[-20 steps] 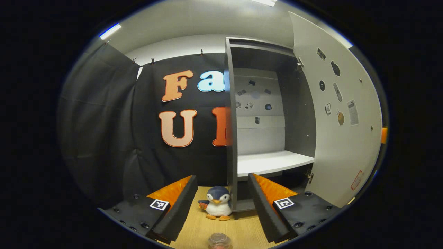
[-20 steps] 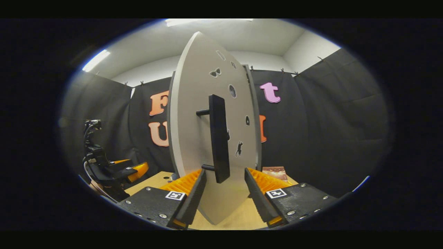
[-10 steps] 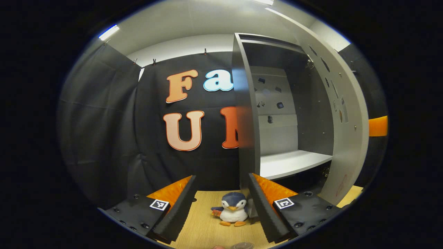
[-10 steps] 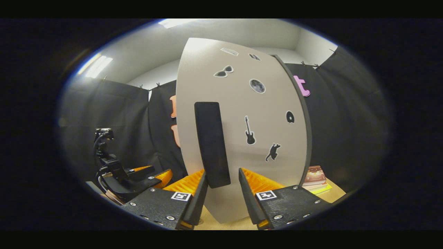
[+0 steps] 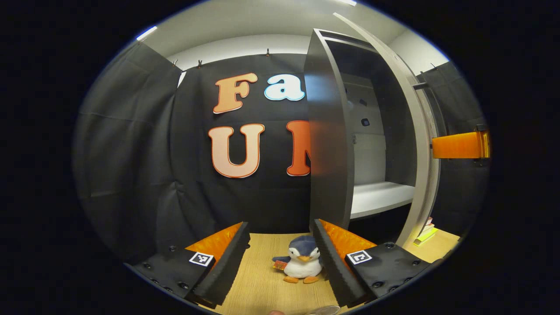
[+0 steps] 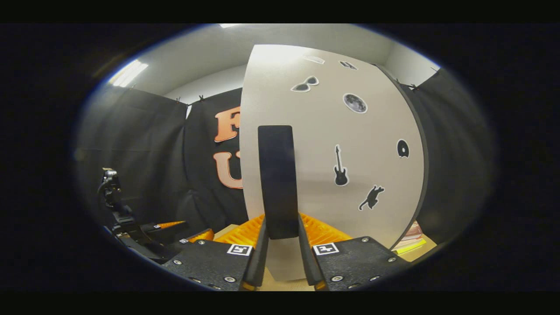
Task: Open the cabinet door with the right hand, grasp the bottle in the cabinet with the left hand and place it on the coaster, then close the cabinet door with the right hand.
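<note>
1. Right gripper (image 6: 280,245) clenched on black door handle (image 6: 277,179), both fingers pressing its lower end.
2. Left gripper (image 5: 280,262) released, jaws wide apart over wooden table (image 5: 258,284), holding nothing.
3. Bottle: only a clear rim (image 5: 323,310) at bottom edge, just below left gripper's fingers; can't tell more.
4. Plush penguin (image 5: 301,265) on table betw. fingers, near cabinet (image 5: 328,144) base.
5. Cabinet door (image 6: 350,144) partly ajar, white shelf (image 5: 378,197) bare inside.

Penguin (image 5: 301,264) on table (image 5: 262,284), left of and before cabinet (image 5: 328,144); shelf (image 5: 378,197) inside; books (image 5: 425,233) right of door (image 6: 350,144); handle (image 6: 278,179) on door.
</note>
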Tool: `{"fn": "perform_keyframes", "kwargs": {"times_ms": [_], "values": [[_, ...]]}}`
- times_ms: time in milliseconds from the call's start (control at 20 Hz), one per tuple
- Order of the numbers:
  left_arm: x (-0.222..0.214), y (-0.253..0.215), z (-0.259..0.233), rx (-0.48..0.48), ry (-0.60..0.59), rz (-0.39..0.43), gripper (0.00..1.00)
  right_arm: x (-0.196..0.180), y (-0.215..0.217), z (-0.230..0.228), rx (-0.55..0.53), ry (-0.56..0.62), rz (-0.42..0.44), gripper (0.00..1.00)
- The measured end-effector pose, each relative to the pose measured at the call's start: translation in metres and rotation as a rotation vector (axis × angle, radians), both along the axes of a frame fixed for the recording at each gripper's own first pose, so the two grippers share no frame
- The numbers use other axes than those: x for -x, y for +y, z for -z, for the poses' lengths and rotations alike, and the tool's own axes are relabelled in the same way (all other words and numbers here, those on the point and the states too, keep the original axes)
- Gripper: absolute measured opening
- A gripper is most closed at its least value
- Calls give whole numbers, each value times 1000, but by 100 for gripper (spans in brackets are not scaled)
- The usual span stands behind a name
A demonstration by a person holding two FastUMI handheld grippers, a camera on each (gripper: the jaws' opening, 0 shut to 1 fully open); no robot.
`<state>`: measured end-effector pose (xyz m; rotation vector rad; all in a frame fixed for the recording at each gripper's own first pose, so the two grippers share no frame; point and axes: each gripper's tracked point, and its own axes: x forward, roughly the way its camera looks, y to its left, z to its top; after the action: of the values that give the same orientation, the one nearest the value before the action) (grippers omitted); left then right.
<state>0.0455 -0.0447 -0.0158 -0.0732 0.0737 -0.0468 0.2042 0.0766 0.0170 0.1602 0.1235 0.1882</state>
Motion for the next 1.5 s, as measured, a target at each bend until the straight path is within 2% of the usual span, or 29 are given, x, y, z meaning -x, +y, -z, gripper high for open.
{"fn": "perform_keyframes", "kwargs": {"times_ms": [50, 200, 400, 550, 700, 750, 800, 850, 950, 1000, 1100, 1200, 1250, 1300, 1500], "values": [[-3, -1, 3, 0, 4, 12, 95, -4, 1, 0, 6, -3, 23, 36], [-16, -1, 5, 55, 21, 70, 95, -18, 0, 9, 39, 6, 74, 32], [-30, 14, -10, 98, 1, 102, 95, -28, 1, 13, 19, 10, 103, 31], [-36, 26, -18, 75, -28, 87, 94, -38, 1, 19, 31, 11, 106, 31], [-34, 35, -18, 94, -25, 73, 94, -41, 1, 20, 25, 13, 107, 31], [-32, 38, -17, 91, -21, 66, 95, -42, 0, 21, 29, 12, 106, 27], [-31, 42, -13, 82, -17, 58, 95, -44, 0, 21, 28, 12, 105, 36], [-31, 44, -12, 73, -16, 53, 95, -45, 0, 22, 26, 14, 105, 31], [-27, 48, -10, 71, -16, 41, 95, -48, 0, 22, 28, 12, 113, 31], [-26, 51, -9, 73, -12, 36, 95, -51, -2, 22, 33, 10, 117, 27], [-24, 55, -6, 75, -9, 28, 94, -52, -4, 22, 38, 9, 125, 31], [-24, 58, -6, 75, -7, 20, 95, -53, -4, 22, 35, 4, 127, 31], [-23, 59, -7, 77, -3, 15, 94, -55, -4, 22, 35, 4, 125, 27], [-23, 60, -7, 81, 0, 10, 95, -55, -4, 22, 34, 5, 123, 31], [-16, 61, -12, 79, -8, -27, 94, -52, -2, 22, 42, 7, 89, 36]]}}
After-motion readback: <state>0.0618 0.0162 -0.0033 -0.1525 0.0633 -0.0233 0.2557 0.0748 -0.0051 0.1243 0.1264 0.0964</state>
